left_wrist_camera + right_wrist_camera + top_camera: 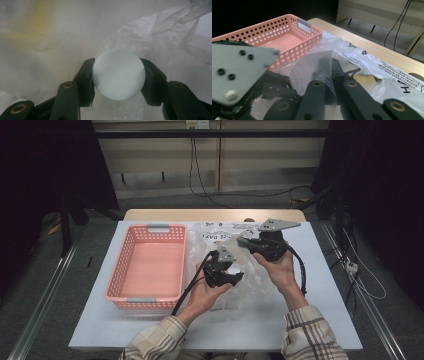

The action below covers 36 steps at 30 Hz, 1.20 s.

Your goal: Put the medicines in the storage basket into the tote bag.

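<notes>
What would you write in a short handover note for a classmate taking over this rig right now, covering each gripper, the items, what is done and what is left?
Left gripper: shut on the white ball, inside the plastic bag.
Right gripper: shut on the bag's edge, holding it up.
Pink basket: left of the bag, nothing in it.
Done: ball gripped.
Left: probably lift the ball out into the basket. Something yellowish shows blurred through the bag; check it.

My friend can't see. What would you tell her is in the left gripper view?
Two black jaws of the left gripper hold a smooth white ball between them. All around is a crinkly clear plastic bag, with something blurry and yellow showing at the upper left.
</notes>
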Available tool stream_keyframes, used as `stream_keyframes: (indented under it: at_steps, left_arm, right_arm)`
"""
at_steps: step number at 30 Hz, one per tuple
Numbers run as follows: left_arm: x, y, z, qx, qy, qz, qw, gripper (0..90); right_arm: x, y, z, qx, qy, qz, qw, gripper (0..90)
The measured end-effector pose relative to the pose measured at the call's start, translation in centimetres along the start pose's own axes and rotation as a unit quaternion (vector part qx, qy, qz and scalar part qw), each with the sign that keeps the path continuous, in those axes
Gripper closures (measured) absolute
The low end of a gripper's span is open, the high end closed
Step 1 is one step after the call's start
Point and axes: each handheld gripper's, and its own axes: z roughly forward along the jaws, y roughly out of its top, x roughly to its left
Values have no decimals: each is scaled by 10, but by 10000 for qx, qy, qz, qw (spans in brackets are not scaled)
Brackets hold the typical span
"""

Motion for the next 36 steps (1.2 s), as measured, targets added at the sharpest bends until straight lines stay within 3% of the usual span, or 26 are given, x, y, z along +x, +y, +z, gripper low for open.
stream_keyframes:
  at_steps: [8, 23, 25, 29, 32, 36]
  left_arm:
    - [11, -3, 10, 21, 111, -198, 9997, 507]
    - [15, -10, 31, 279, 133, -175, 9994, 504]
    - [16, -10, 31, 313, 104, -261, 9991, 502]
    - [17, -12, 32, 395, 54, -282, 9988, 433]
    - [19, -10, 28, 316, 15, -313, 9990, 415]
    - [20, -9, 21, 244, 11, -286, 9993, 319]
  right_arm:
    - [-1, -3, 4, 98, 3, 11, 10000, 900]
    - [-2, -5, 6, 152, -9, 10, 9999, 900]
    - [-2, -5, 6, 151, -12, 13, 9999, 900]
    - [-2, -6, 6, 177, -13, 7, 9998, 900]
    - [-3, -5, 6, 169, -9, 8, 9999, 900]
    - [-5, -6, 5, 138, -19, 34, 9999, 900]
